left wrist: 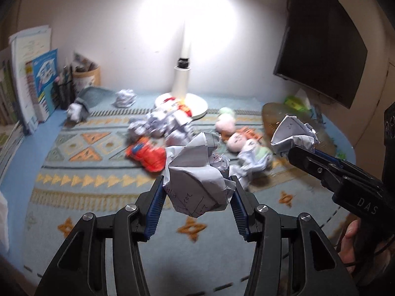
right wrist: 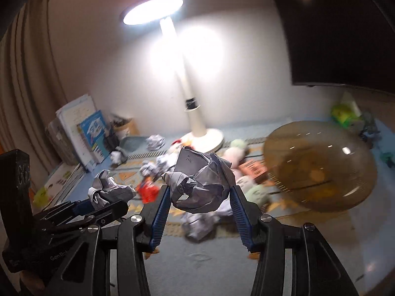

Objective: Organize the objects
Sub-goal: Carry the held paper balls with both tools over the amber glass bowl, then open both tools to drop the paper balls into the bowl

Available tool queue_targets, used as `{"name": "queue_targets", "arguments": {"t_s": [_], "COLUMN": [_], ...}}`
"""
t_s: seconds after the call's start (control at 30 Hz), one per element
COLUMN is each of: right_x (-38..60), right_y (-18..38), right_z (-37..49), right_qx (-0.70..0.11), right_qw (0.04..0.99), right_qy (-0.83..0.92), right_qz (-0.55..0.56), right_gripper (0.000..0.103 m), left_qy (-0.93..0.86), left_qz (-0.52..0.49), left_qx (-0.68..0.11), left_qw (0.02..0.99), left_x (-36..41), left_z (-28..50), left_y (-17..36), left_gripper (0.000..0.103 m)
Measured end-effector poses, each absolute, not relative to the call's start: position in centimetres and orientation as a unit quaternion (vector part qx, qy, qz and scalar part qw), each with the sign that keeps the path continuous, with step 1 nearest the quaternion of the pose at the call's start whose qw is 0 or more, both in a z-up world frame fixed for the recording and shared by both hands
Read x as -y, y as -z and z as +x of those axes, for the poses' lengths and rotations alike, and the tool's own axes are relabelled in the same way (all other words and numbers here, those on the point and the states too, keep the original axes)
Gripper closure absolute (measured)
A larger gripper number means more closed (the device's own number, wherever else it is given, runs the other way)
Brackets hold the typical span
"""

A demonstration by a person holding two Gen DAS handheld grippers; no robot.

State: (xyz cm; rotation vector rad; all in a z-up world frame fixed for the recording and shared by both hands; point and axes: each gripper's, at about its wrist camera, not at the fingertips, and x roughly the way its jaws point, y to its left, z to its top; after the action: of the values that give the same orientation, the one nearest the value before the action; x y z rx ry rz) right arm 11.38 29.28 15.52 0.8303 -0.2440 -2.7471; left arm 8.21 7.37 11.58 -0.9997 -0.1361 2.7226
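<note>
Left gripper (left wrist: pixel 197 192) raised above patterned mat (left wrist: pixel 98 187), jaws clamping crumpled paper ball (left wrist: pixel 197 172); right gripper (right wrist: pixel 200 194) alongside, level, gripping second paper wad (right wrist: pixel 200 182).

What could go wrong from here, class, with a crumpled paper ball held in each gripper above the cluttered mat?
1. The left gripper pinches its paper ball only at the sides; crumpled paper may compress and slip out.
2. The right gripper and its paper ball hang close beside the left one; the two could collide.
3. A dropped ball would likely land among the toys and loose paper below.
</note>
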Motion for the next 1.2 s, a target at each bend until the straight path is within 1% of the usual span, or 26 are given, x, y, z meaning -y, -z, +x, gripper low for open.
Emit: {"name": "queue_targets", "arguments": {"t_s": [0.1,0.2,0.33,0.53,0.57,0.63,0.67,0.7,0.77,0.8,0.83,0.93,1.03,1.2], "right_x": [-34.7,-38.6,-42.1,-45.3,-45.6,-46.0,-46.3,-46.7,-46.8,-46.8,-46.7,-46.4,-44.8,-40.4], "right_y": [-17.1,-17.2,-16.3,-14.3,-14.0,-13.5,-13.3,-13.2,-13.3,-13.5,-13.7,-14.3,-15.0,-16.3], "right_z": [10.3,8.7,6.3,4.3,4.1,3.9,3.8,3.8,4.0,4.1,4.3,5.1,6.0,7.6], "right_qx": [0.107,0.116,0.125,0.135,0.135,0.138,0.143,0.148,0.139,0.132,0.129,0.134,0.133,0.126], "right_qw": [0.087,0.047,0.014,-0.018,-0.022,-0.034,-0.038,-0.039,-0.048,-0.051,-0.052,-0.039,-0.02,0.049], "right_qy": [0.952,0.953,0.947,0.938,0.938,0.935,0.933,0.933,0.934,0.935,0.935,0.937,0.94,0.944], "right_qz": [0.273,0.274,0.294,0.318,0.318,0.324,0.327,0.325,0.326,0.327,0.325,0.319,0.313,0.3], "right_gripper": [0.055,0.055,0.055,0.054,0.052,0.042,0.031,0.029,0.029,0.029,0.029,0.029,0.028,0.028], "left_qy": [-0.929,-0.925,-0.914,-0.904,-0.903,-0.903,-0.903,-0.902,-0.897,-0.894,-0.894,-0.887,-0.892,-0.912], "left_qz": [-0.332,-0.324,-0.328,-0.347,-0.349,-0.349,-0.349,-0.352,-0.362,-0.364,-0.364,-0.368,-0.359,-0.324], "left_qx": [0.051,0.055,0.062,0.056,0.055,0.05,0.047,0.041,0.04,0.046,0.053,0.071,0.072,0.059], "left_qw": [0.157,0.19,0.233,0.245,0.245,0.245,0.247,0.248,0.253,0.256,0.257,0.269,0.266,0.244], "left_x": [-12.4,-17.4,-22.8,-27.2,-27.6,-28.6,-29.0,-29.4,-29.7,-29.6,-29.5,-28.3,-26.7,-22.4], "left_z": [5.7,3.4,0.7,-2.9,-3.2,-3.6,-3.7,-3.8,-4.1,-4.2,-4.2,-3.8,-2.8,0.3], "left_y": [-13.7,-14.4,-13.7,-11.4,-11.0,-10.5,-10.3,-10.0,-9.4,-9.3,-9.3,-9.7,-10.4,-12.1], "left_gripper": [0.055,0.055,0.055,0.055,0.055,0.055,0.055,0.053,0.037,0.033,0.031,0.031,0.031,0.031]}}
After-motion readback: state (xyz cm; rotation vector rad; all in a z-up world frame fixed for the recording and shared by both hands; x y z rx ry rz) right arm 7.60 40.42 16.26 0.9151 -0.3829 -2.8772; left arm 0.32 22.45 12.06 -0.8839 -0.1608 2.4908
